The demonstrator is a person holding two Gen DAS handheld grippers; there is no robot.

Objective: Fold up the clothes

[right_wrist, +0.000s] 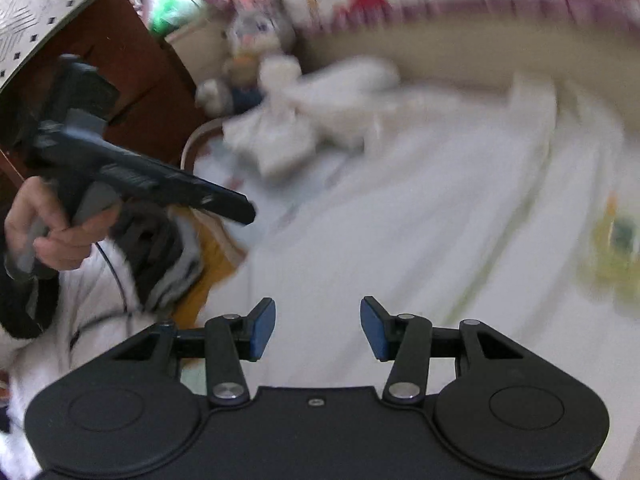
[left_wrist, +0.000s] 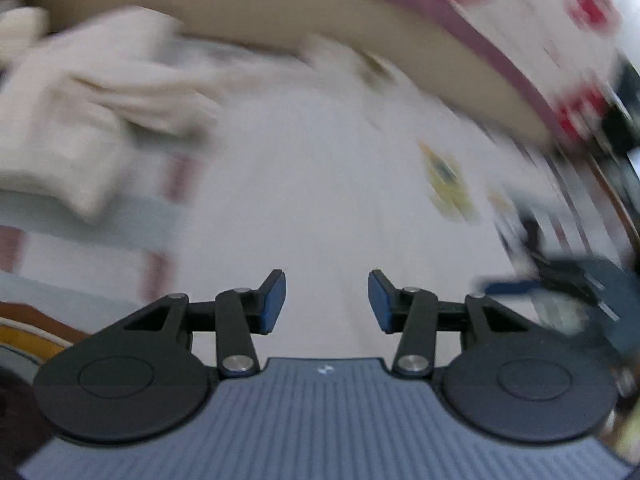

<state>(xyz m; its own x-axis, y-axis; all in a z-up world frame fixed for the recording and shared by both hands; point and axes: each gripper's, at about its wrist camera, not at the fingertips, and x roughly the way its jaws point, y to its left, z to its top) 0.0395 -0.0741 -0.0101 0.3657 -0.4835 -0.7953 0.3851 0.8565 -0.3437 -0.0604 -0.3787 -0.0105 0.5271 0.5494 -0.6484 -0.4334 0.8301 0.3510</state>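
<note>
Ahead of both empty, spread-jawed grippers, left (left_wrist: 327, 300) and right (right_wrist: 318, 330), lies the crumpled cream garment (left_wrist: 80, 120); only the right view shows the person's hand (right_wrist: 52, 228).

a white garment (left_wrist: 320, 184) is lying spread out and mostly flat across the bed, showing a small yellow-green printed motif (left_wrist: 446, 180) toward its right side, blurred in both views. a cream-white bundle of clothes (left_wrist: 92, 104) is sitting crumpled and heaped at the far left of the spread garment, its folds overlapping; in the right wrist view it is lying beyond the flat cloth (right_wrist: 400, 208).
</note>
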